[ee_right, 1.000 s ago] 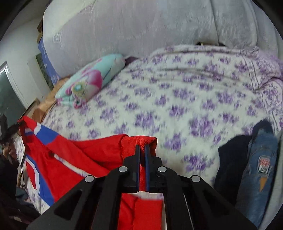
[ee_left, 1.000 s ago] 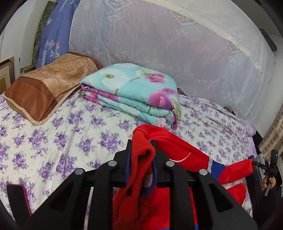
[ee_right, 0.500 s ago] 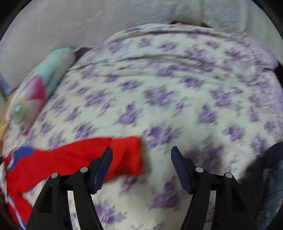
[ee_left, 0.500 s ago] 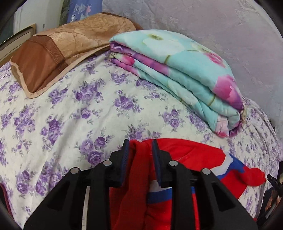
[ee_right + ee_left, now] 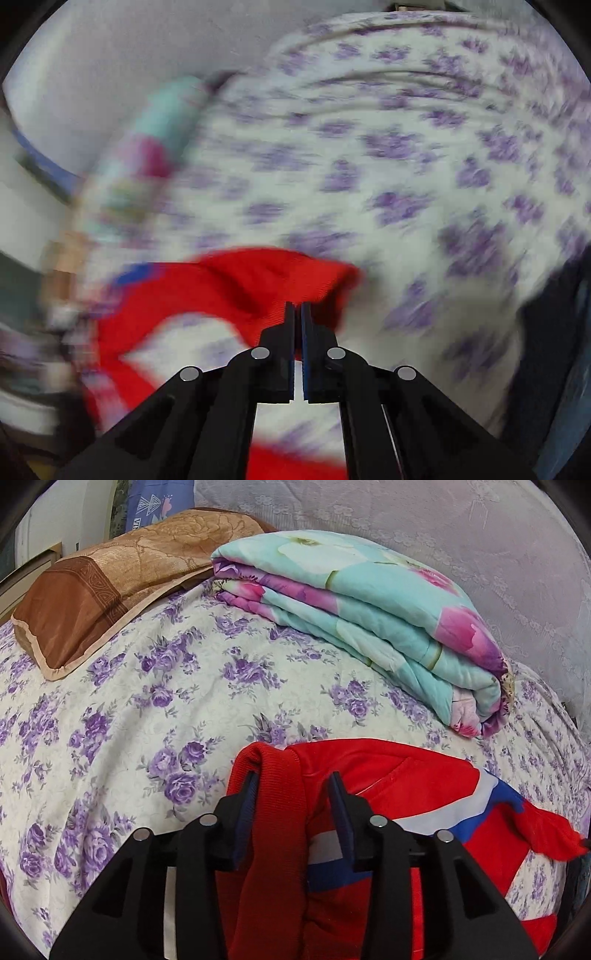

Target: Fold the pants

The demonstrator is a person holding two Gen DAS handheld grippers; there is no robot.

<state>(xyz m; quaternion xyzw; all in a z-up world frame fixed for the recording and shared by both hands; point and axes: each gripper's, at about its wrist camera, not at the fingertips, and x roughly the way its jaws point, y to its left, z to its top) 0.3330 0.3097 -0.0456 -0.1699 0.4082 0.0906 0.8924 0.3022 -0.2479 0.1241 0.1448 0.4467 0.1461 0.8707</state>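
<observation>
The red pants (image 5: 388, 786) are spread on the floral bedsheet (image 5: 147, 686), waistband draped between the parted jaws of the left gripper (image 5: 293, 794); the right gripper (image 5: 297, 314) is clenched, though blur hides whether cloth is pinched. If the loose band is dragged on withdrawal, the lay may be spoiled. A folded quilt (image 5: 369, 602) and brown pillow (image 5: 110, 587) are noted beyond, well apart.

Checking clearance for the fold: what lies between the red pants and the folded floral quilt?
Left wrist view: only bare purple-flowered bedsheet separates the red pants from the folded quilt.
</observation>
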